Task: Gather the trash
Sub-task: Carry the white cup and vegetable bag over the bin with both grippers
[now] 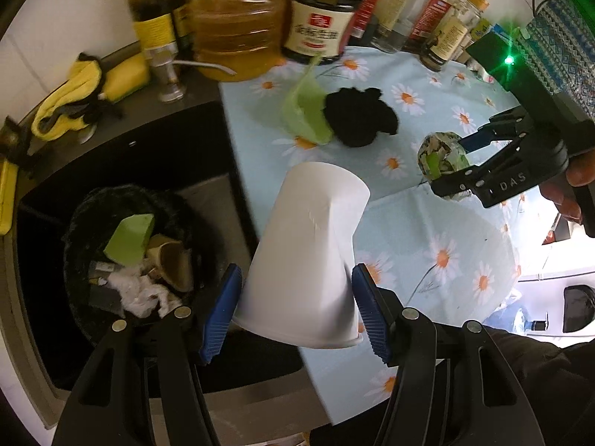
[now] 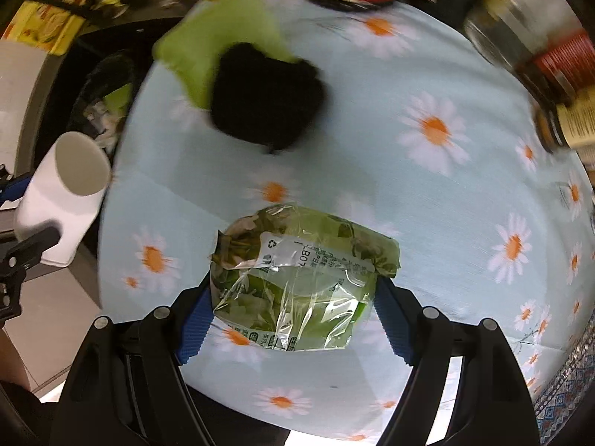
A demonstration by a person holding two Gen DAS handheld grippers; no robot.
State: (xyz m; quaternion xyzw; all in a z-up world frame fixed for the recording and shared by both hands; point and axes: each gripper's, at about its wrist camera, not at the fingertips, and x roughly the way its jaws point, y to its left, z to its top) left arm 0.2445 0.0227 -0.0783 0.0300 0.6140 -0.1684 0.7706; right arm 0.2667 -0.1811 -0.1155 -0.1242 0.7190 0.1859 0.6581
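1. The left gripper squeezes a white paper cup between its two blue pads. The cup lies tipped on its side, partly over the table edge.
2. The right gripper is clamped on a crinkly green and clear plastic food wrapper, held over the table.
3. A light blue tablecloth with white and orange daisies covers the table.
4. Far on the cloth lie a soft black lump and a light green plastic bag. They touch each other.
5. To the left, below the table edge, sits a round black trash bin. Inside are a green piece, white crumpled paper and a tan cup shape.
6. At the far edge stand many bottles and jars: a big clear jug of yellow oil, a dark jar with a cream label, and a bottle with a yellow label.
7. A yellow cloth lies far left on a dark counter.
8. The right tool reads "DAS" in the left camera view. The wrapper shows a recycling mark and "B07". The other small print is too tiny to read.
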